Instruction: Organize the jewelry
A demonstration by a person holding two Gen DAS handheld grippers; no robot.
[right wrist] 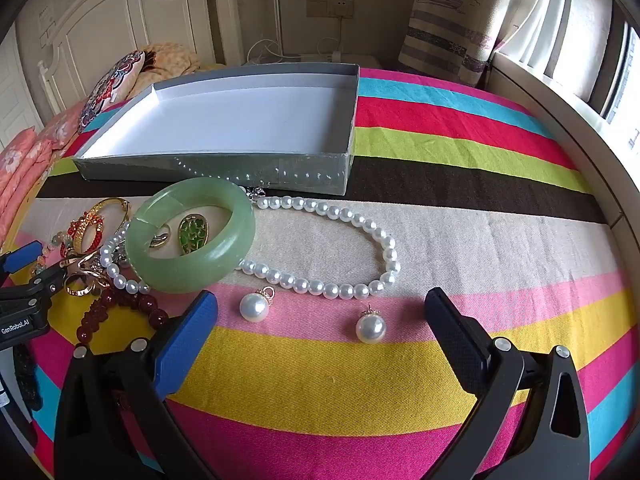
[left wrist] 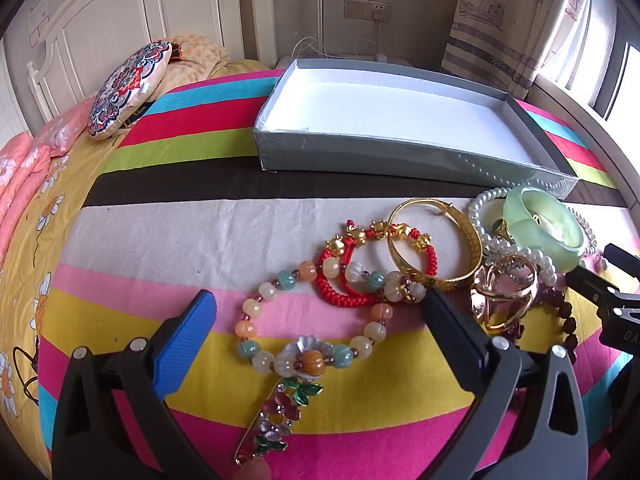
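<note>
- Two grippers, both hovering above the bed, nothing between the jaws of either: left gripper [left wrist: 320, 320] spread wide over the beaded bracelet [left wrist: 312, 316]; right gripper [right wrist: 320, 316] spread wide over the pearl earrings.
- Landmark: grey box [right wrist: 208, 168], white-lined, holding nothing. All jewelry lies on the striped bedspread [right wrist: 460, 240] on the near side of the box.
- Step, as judged: the very start of sorting; no piece is in the box yet.
- Count, near the box front: one jade bangle [right wrist: 192, 236] just beside it, with a green pendant [right wrist: 193, 234] and a ring inside its hoop; one pearl necklace [right wrist: 332, 240] running out from the bangle; two loose pearl earrings [right wrist: 253, 307] [right wrist: 371, 328] nearer still.
- Further from the box: one gold bangle [left wrist: 436, 240], one red cord bracelet [left wrist: 360, 268], one dark red bead string [right wrist: 120, 312], one flower brooch pin [left wrist: 276, 420], one tangle of gold rings [left wrist: 504, 296], number unclear.
- Next move, as judged: lower onto one piece and close; the earrings are small and round, likely to roll.
</note>
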